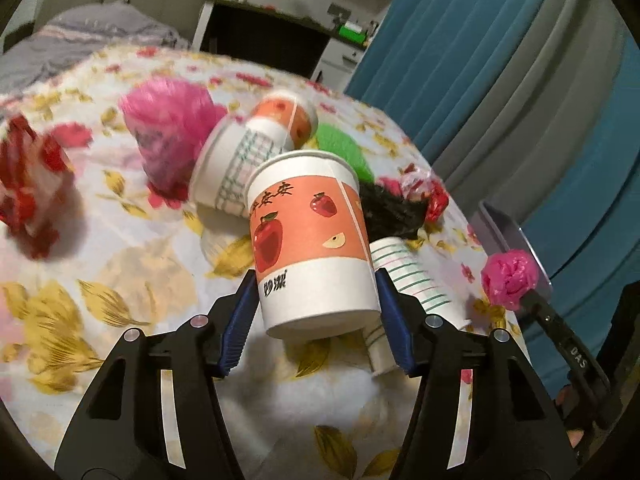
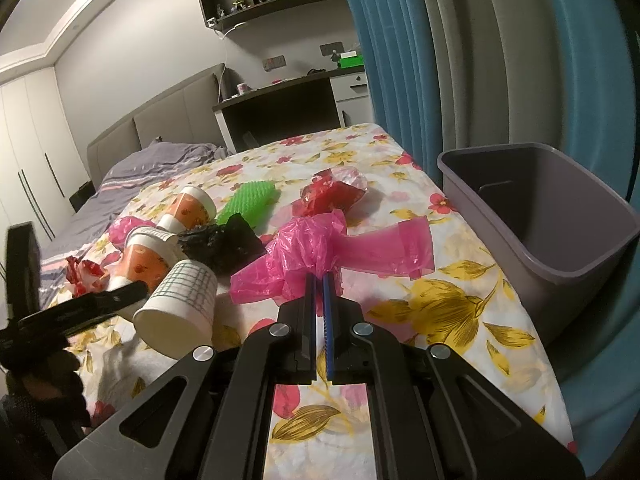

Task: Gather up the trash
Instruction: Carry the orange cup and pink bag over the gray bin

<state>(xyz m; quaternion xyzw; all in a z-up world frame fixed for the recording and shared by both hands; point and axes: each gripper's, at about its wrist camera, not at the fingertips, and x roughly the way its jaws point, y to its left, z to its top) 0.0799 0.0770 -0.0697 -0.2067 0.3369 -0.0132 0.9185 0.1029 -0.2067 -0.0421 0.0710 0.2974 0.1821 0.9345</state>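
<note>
Gripping the apple cup [image 1: 310,240] low on the bed [image 1: 120,280], the left tongs [image 1: 316,320] are risking a crush or slip; the right tongs [image 2: 319,280] are pinching the pink bag [image 2: 304,256], which is hanging loose and may snag before the bin [image 2: 560,264].

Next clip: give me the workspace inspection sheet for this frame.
Surface: floral bedspread, rumpled.
Job's things: apple-print cup; check-print cup; black bag; red wrapper; grey bin at the bed's edge, looks empty.
Clutter: green spiky item.
Grippers: left tongs around the apple-print cup, pads touching its sides; right tongs shut on pink bag.
Cables: white cord under the shelf.
Surroundings: blue curtain, desk, wardrobe.
</note>
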